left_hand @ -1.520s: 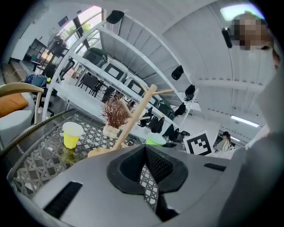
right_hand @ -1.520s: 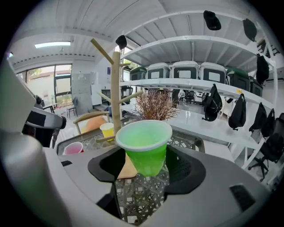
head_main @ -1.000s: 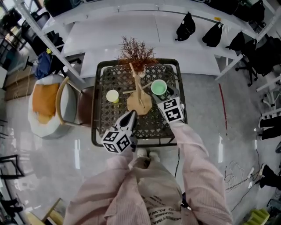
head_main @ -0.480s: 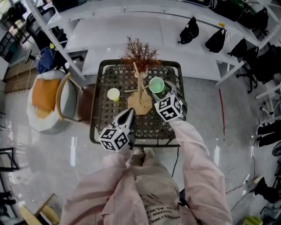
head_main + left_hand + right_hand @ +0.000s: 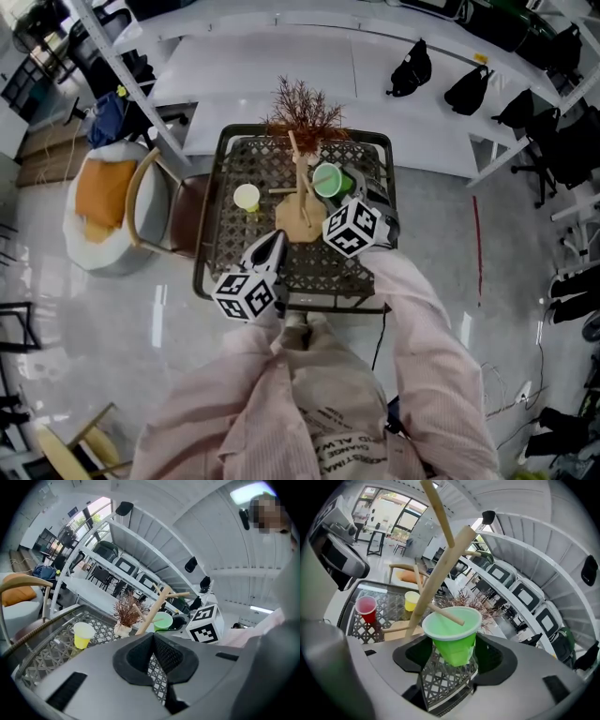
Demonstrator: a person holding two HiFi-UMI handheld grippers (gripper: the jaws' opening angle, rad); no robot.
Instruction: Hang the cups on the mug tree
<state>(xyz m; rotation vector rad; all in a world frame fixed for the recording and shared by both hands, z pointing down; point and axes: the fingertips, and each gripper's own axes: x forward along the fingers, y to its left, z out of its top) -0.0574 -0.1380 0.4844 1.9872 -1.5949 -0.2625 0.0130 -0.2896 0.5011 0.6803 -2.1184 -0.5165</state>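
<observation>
Green tapered cup [image 5: 457,644], paler inside

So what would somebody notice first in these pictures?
The bright green cup stands out, pinched in the right gripper and tipped close to a peg of the wooden mug tree mid-table. A little yellow cup stands alone on the tree's left.

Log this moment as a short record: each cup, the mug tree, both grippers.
green cup: gripped in the right gripper, mouth at a peg tip of the mug tree
yellow cup: upright on the table, left of the tree in the head view
red cup: upright on the table
left gripper: shut, empty, at the table's near edge
cups hung: none
</observation>
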